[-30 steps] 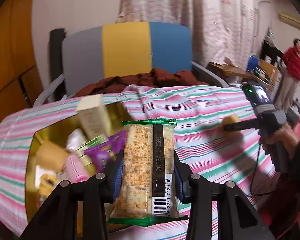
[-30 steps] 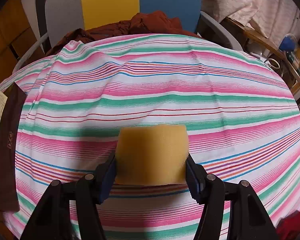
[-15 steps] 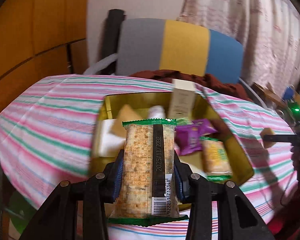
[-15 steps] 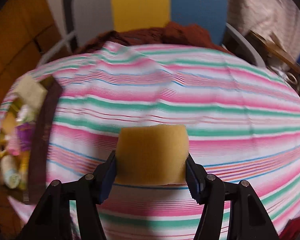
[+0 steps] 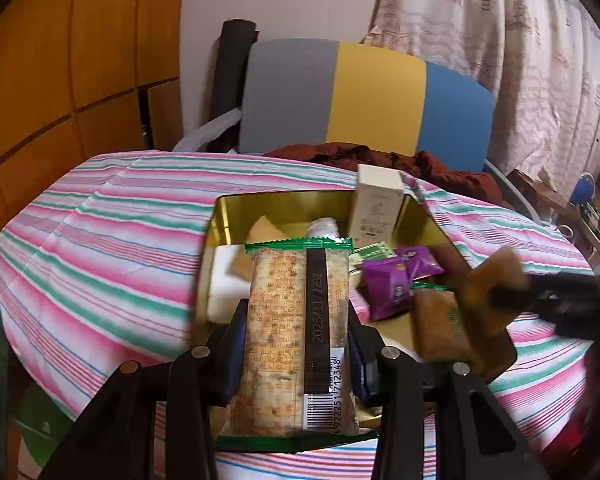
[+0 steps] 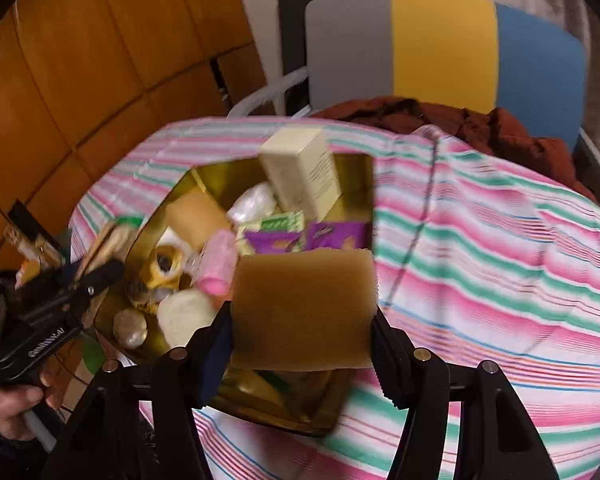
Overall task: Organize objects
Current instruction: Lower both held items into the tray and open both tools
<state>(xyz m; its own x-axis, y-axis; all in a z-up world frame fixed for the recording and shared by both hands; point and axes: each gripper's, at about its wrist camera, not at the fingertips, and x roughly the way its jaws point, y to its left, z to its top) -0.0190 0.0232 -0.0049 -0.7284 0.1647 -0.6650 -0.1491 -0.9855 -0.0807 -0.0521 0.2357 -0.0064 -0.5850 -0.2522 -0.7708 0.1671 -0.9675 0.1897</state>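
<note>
A: What is changed against a second ago?
B: The gold tin point(image 5: 288, 204) is now seen centred ahead of the left tool point(image 5: 296, 344), where it was off to the left before. The right tool point(image 6: 302, 312), earlier held over bare striped cloth point(image 6: 500, 264), is now brought over the tin's near right corner.

A: How are the tools set?
B: The left tool is closed on a cracker packet point(image 5: 296, 336), held upright above the tin's near edge. The right tool is clamped on a yellow sponge point(image 6: 304, 308).

A: What is shown by one view only?
B: From the right wrist, a pink roll point(image 6: 218, 264), a foil-wrapped lump point(image 6: 130, 326) and a hand point(image 6: 10, 408) gripping the left tool's handle are seen. From the left wrist, a white block point(image 5: 224, 284) at the tin's left wall is seen.

A: What else is around?
B: A cream carton point(image 5: 376, 208) is leaned in the tin's far corner, with purple packets point(image 5: 396, 280) beside it. A grey, yellow and blue chair point(image 5: 364, 96) with a brown garment point(image 5: 384, 156) is stood behind the desk. Part of the tin's contents is hidden by the sponge.
</note>
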